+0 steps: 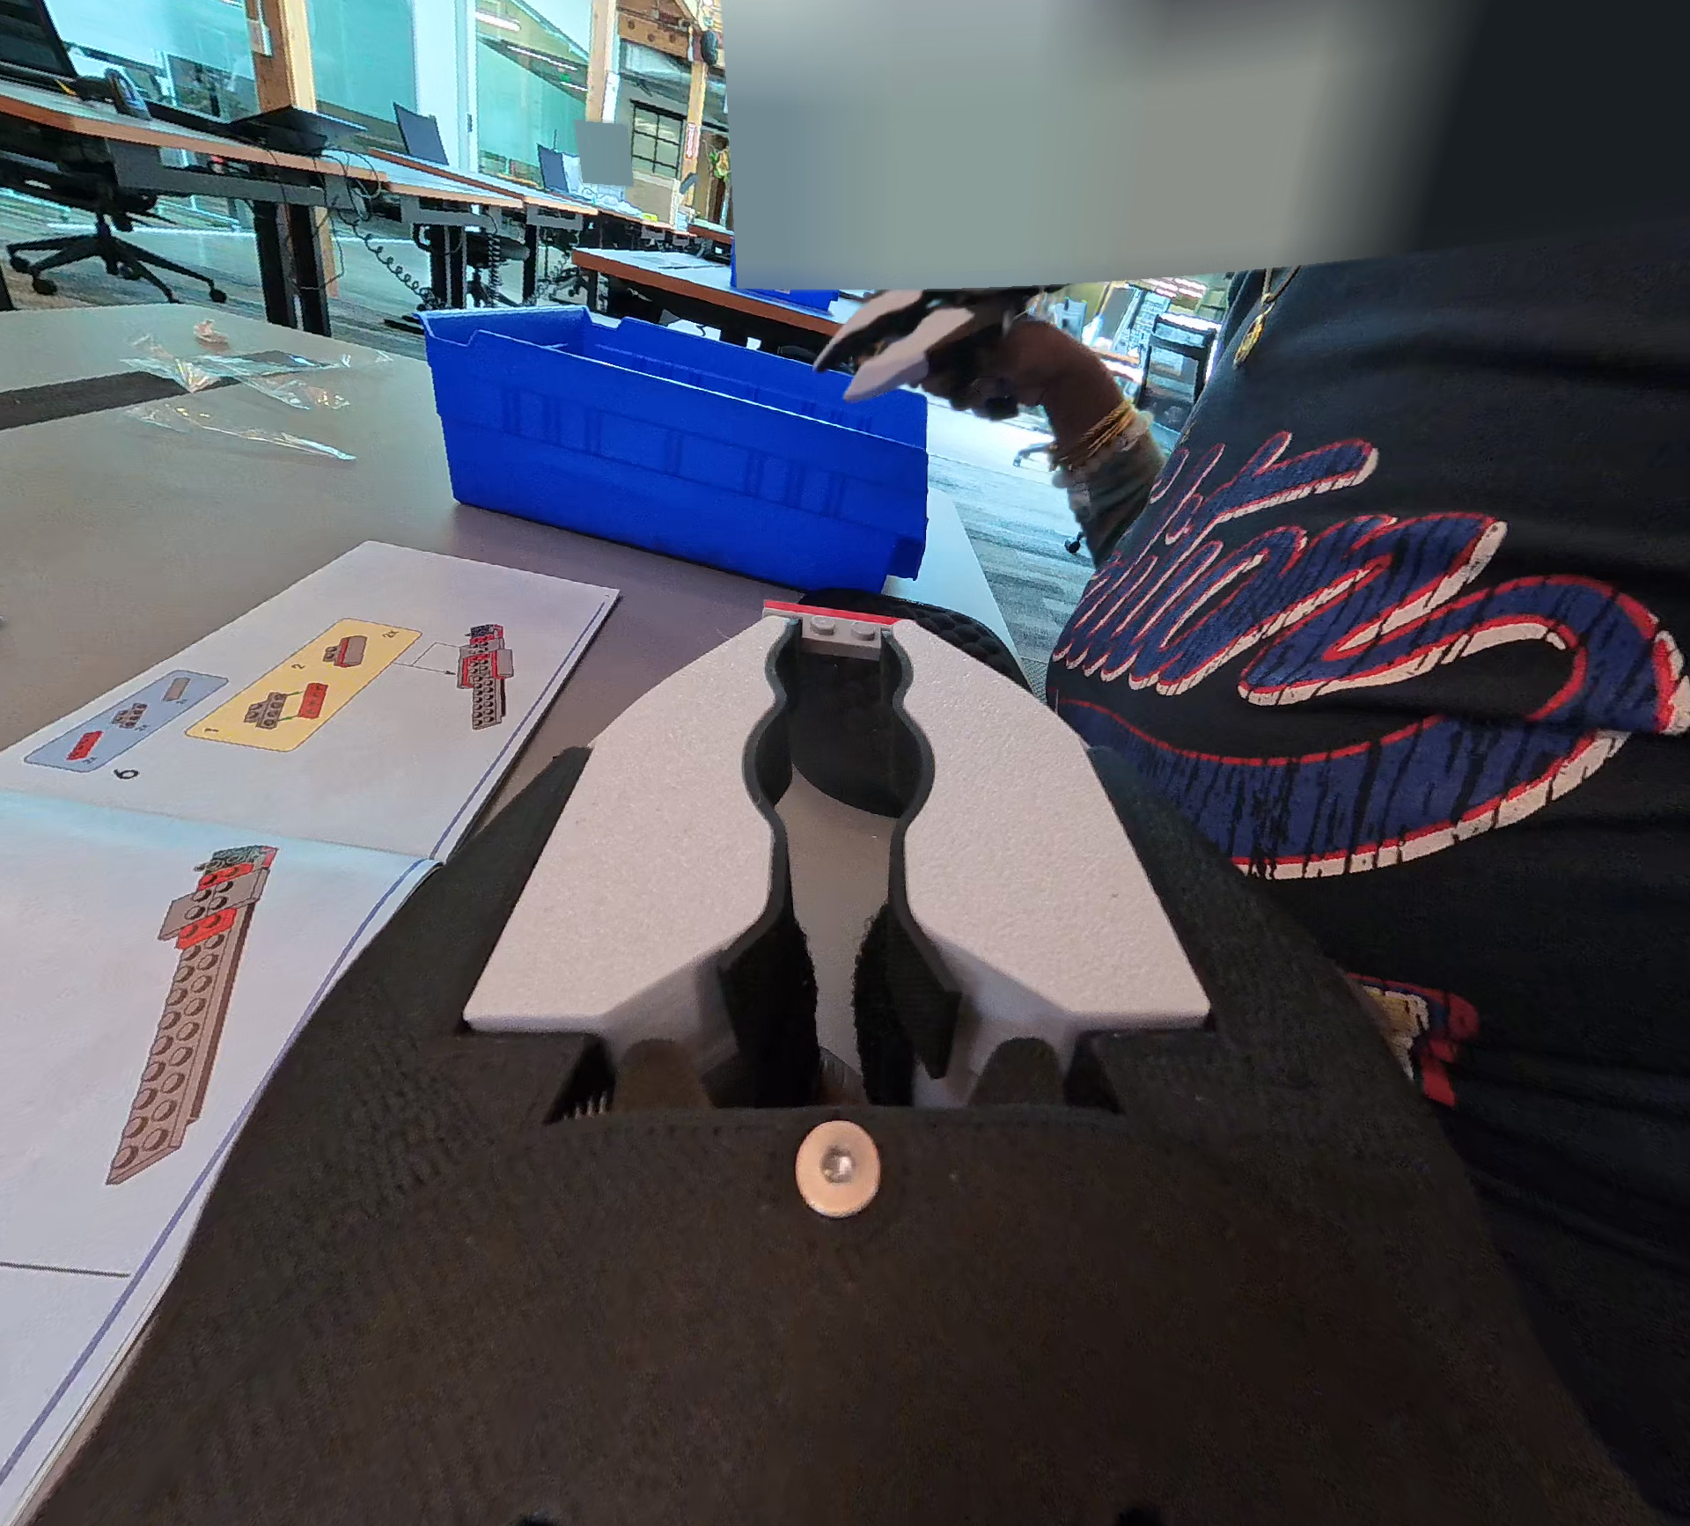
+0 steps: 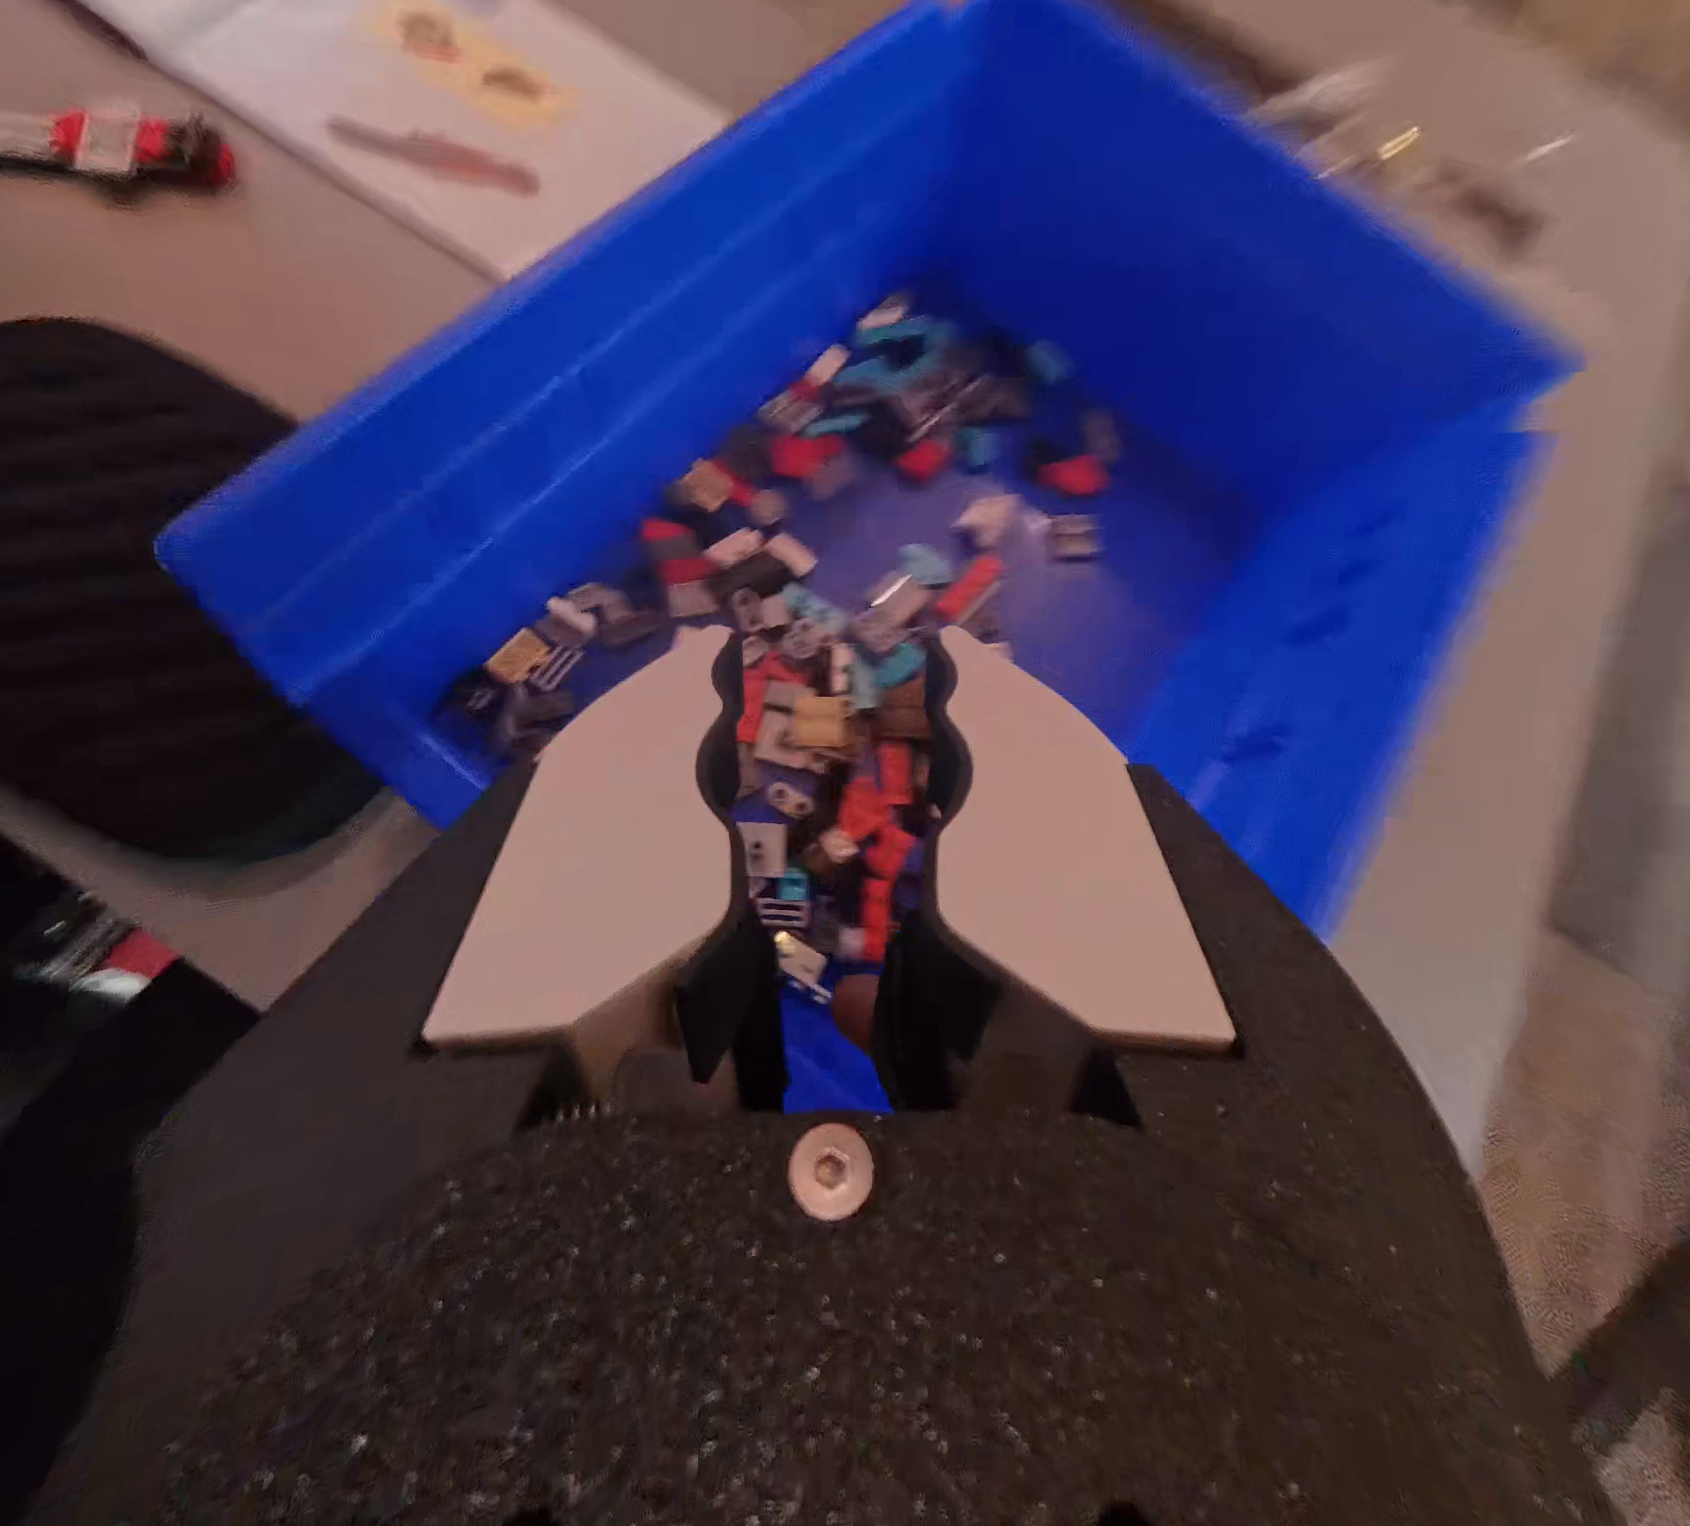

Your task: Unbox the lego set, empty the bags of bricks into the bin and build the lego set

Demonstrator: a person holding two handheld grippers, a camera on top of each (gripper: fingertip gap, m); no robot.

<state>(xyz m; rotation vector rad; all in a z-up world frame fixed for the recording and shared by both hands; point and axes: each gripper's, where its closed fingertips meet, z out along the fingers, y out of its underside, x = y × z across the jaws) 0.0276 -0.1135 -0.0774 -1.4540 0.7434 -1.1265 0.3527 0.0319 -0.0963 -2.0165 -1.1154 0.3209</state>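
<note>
A small grey brick piece with a thin red layer on top sits right at the tips of the left hand-held gripper. The two grey fingers are pressed in on it, one from each side, so the piece is pinched between them. It is held up in the air, near the edge of the table and close to the person's dark shirt.

The blue bin stands on the table just past the left hand-held gripper. The loose bricks lie on its floor in a mixed pile of red, grey, light blue, tan and black.

The right hand-held gripper hangs over the near end of the bin and points down at the pile. Its fingers stand apart, with a gap between the tips, and nothing is held there. The bricks show through the gap, lying lower down. This picture is blurry, so the single bricks are hard to tell apart.

An open instruction booklet lies flat on the table to the left of the bin, with drawings of a long grey and red build. A part-built red, white and black model lies on the table beside the booklet. Clear empty bags lie farther back on the table.
</note>
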